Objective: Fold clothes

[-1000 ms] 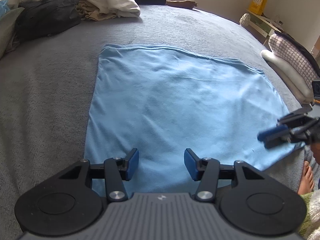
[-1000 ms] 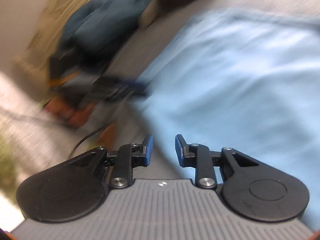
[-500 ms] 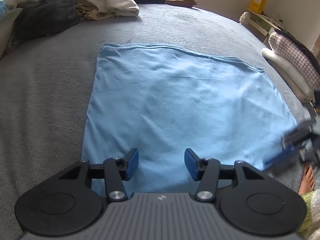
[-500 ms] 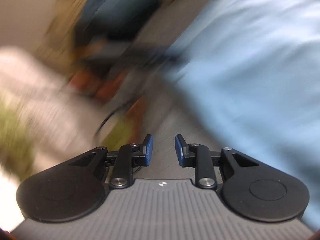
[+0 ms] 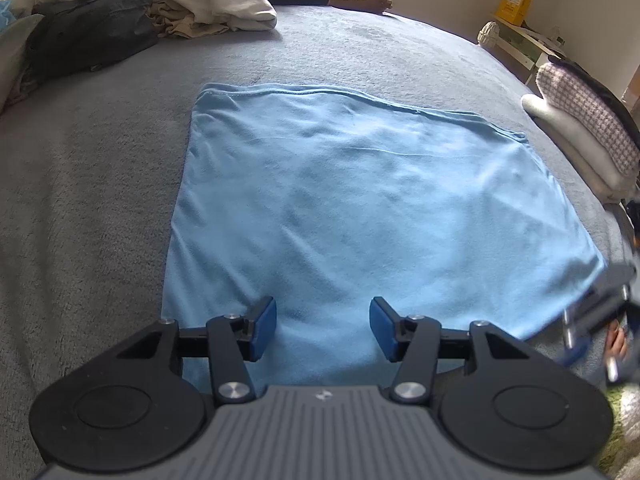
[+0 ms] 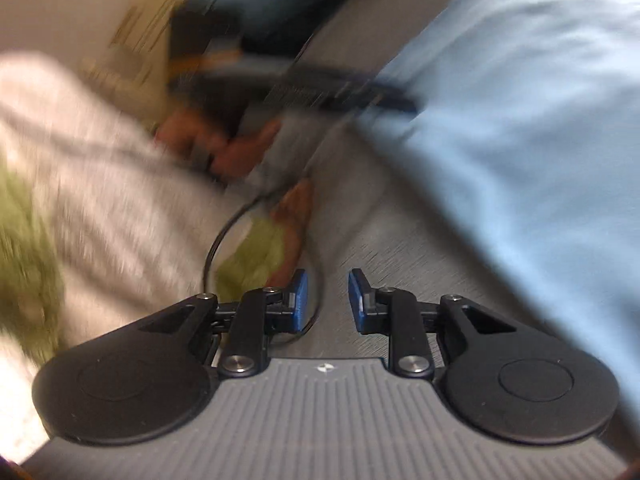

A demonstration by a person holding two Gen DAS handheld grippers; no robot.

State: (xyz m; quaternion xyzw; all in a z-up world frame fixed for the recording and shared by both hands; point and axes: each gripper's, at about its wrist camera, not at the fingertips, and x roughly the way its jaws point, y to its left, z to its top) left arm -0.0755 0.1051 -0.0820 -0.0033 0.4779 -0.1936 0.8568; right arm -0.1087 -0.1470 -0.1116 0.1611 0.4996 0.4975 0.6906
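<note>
Left wrist view: blue garment flat ahead of left gripper, jaws apart, empty, over near hem. Right gripper, jaws narrowly apart, empty, beside garment corner; garment lies to its right.

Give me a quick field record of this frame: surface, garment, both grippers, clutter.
surface: grey blanket on a bed
garment: light blue cloth, spread flat, roughly rectangular, hem at far edge
left gripper: open, over the cloth's near edge, nothing between the pads
right gripper: open with a narrow gap, nothing between the pads, over grey blanket beside the cloth; view motion-blurred
clutter: pile of clothes at far left; folded stack at right
</note>
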